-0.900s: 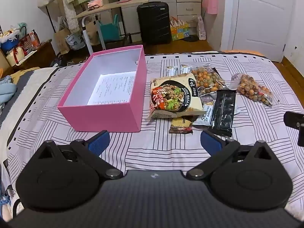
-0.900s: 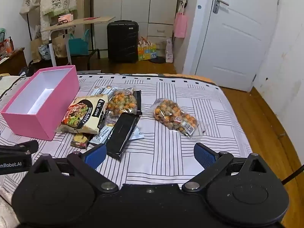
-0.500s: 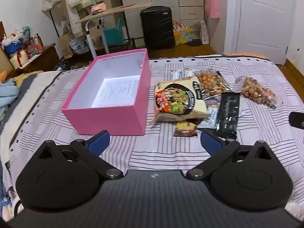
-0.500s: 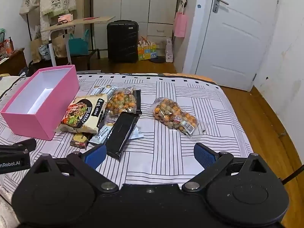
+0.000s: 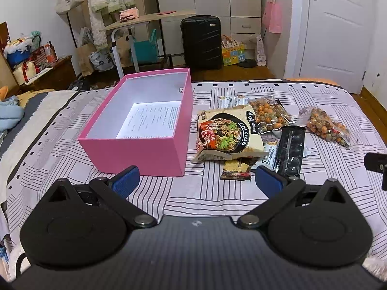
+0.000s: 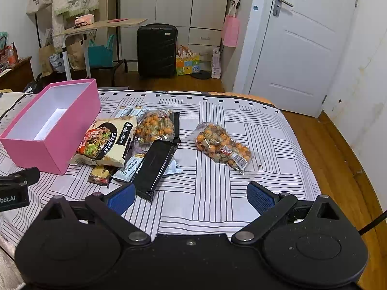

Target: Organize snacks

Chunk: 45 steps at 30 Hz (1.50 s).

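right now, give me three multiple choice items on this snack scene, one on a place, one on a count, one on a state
1. Where does the noodle packet lie?
A. inside the pink box
B. on the bed beside the pink box
C. on the floor

2. How many clear bags of orange and green coated nuts show?
A. one
B. two
C. four

3. What state is the right gripper in?
A. open, holding nothing
B. shut on a packet
C. shut on the box

Answers: 1 B, it rests on the striped bedspread against the box's side. 2 B, one bag sits in the pile, one bag apart. 3 A, its blue pads stand wide apart.
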Each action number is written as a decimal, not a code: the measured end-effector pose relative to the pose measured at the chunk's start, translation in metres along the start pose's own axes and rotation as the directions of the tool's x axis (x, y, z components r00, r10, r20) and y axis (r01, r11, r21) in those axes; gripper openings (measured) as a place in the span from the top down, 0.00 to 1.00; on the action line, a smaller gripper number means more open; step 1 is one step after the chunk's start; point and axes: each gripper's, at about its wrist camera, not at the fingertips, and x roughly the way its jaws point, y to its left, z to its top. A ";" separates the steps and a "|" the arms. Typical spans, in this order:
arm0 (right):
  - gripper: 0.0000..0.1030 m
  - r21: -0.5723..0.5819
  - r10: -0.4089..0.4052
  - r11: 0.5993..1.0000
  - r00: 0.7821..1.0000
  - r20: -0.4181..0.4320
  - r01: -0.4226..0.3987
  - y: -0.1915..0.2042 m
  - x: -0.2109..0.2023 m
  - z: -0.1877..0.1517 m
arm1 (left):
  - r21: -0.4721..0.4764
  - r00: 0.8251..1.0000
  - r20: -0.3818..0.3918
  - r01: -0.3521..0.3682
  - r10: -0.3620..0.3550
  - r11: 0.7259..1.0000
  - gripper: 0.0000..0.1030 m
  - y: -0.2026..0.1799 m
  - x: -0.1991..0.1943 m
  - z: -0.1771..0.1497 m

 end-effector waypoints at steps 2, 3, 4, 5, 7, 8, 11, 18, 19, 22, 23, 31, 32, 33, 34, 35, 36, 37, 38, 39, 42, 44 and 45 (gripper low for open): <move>0.03 -0.001 0.000 1.000 1.000 -0.001 0.000 0.000 0.001 0.000 | -0.001 1.000 -0.003 0.004 -0.004 1.000 0.00 0.001 0.000 0.001; 0.03 -0.002 0.000 1.000 1.000 -0.001 0.000 0.000 0.001 0.000 | 0.000 1.000 -0.003 0.004 -0.004 1.000 0.00 0.001 0.000 0.001; 0.03 -0.001 -0.001 1.000 1.000 0.000 0.001 0.000 0.001 0.000 | 0.002 1.000 -0.002 0.004 -0.004 1.000 0.00 0.000 0.001 0.001; 0.03 0.000 -0.001 1.000 1.000 0.001 0.001 0.000 0.001 0.000 | 0.003 1.000 -0.001 0.006 -0.006 1.000 0.00 0.000 0.000 0.001; 0.03 0.001 0.000 1.000 1.000 0.000 0.000 -0.001 0.001 -0.001 | 0.005 1.000 0.000 0.009 -0.009 1.000 0.00 -0.001 0.000 0.000; 0.03 0.000 0.000 1.000 1.000 0.000 0.000 -0.001 0.001 0.000 | 0.006 1.000 0.000 0.010 -0.010 1.000 0.00 -0.001 0.000 0.000; 0.03 0.000 0.000 1.000 1.000 -0.001 0.000 -0.001 0.002 -0.001 | 0.007 1.000 -0.002 0.011 -0.011 1.000 0.00 -0.002 0.000 0.000; 0.03 -0.003 0.001 1.000 1.000 -0.002 -0.001 -0.001 0.003 0.000 | 0.002 1.000 -0.010 0.009 -0.009 1.000 0.00 -0.002 0.001 -0.001; 0.03 -0.003 0.001 1.000 1.000 -0.003 -0.001 -0.001 0.003 -0.001 | 0.002 1.000 -0.010 0.009 -0.009 1.000 0.00 -0.002 0.001 -0.001; 0.03 -0.003 0.001 1.000 1.000 -0.003 -0.001 -0.001 0.003 -0.001 | 0.002 1.000 -0.011 0.009 -0.009 1.000 0.00 -0.002 0.002 -0.001; 0.03 -0.004 0.001 1.000 1.000 -0.004 -0.001 -0.001 0.003 -0.001 | 0.001 1.000 -0.013 0.008 -0.008 1.000 0.00 -0.002 0.002 -0.002; 0.03 -0.006 0.000 1.000 1.000 -0.004 0.000 -0.001 0.003 -0.001 | -0.003 1.000 -0.018 0.009 -0.009 1.000 0.00 0.000 0.003 -0.003; 0.03 -0.006 0.000 1.000 1.000 -0.004 0.000 -0.001 0.003 -0.002 | -0.003 1.000 -0.018 0.009 -0.009 1.000 0.00 0.000 0.003 -0.003; 0.03 -0.006 0.000 1.000 1.000 -0.004 0.000 -0.001 0.004 -0.001 | -0.003 1.000 -0.019 0.008 -0.008 1.000 0.00 0.000 0.003 -0.003; 0.03 -0.007 0.000 1.000 1.000 -0.005 0.000 -0.001 0.004 -0.001 | -0.003 1.000 -0.019 0.008 -0.008 1.000 0.00 0.000 0.003 -0.003; 0.03 -0.007 0.000 1.000 1.000 -0.004 0.000 0.000 0.004 -0.002 | -0.003 1.000 -0.019 0.008 -0.008 1.000 0.00 0.000 0.003 -0.002; 0.03 -0.007 0.000 1.000 1.000 -0.004 0.000 0.000 0.004 -0.002 | -0.003 1.000 -0.019 0.008 -0.008 1.000 0.00 0.000 0.003 -0.002; 0.03 -0.007 0.000 1.000 1.000 -0.005 0.000 0.000 0.004 -0.002 | -0.003 1.000 -0.019 0.008 -0.008 1.000 0.00 0.000 0.003 -0.002; 0.03 -0.007 0.000 1.000 1.000 -0.006 0.000 0.000 0.004 -0.002 | -0.003 1.000 -0.019 0.007 -0.007 1.000 0.00 0.000 0.003 -0.002; 0.03 -0.007 0.000 1.000 1.000 -0.006 0.000 0.000 0.004 -0.003 | -0.003 1.000 -0.019 0.008 -0.008 1.000 0.00 0.000 0.003 -0.003; 0.03 -0.008 0.000 1.000 1.000 -0.005 0.000 0.000 0.004 -0.003 | -0.003 1.000 -0.018 0.008 -0.008 1.000 0.00 0.000 0.003 -0.003; 0.03 -0.008 0.000 1.000 1.000 -0.005 0.000 0.000 0.004 -0.002 | -0.003 1.000 -0.019 0.009 -0.009 1.000 0.00 0.000 0.003 -0.003; 0.03 -0.008 0.000 1.000 1.000 -0.006 0.000 0.000 0.004 -0.003 | -0.002 1.000 -0.019 0.009 -0.009 1.000 0.00 0.000 0.003 -0.003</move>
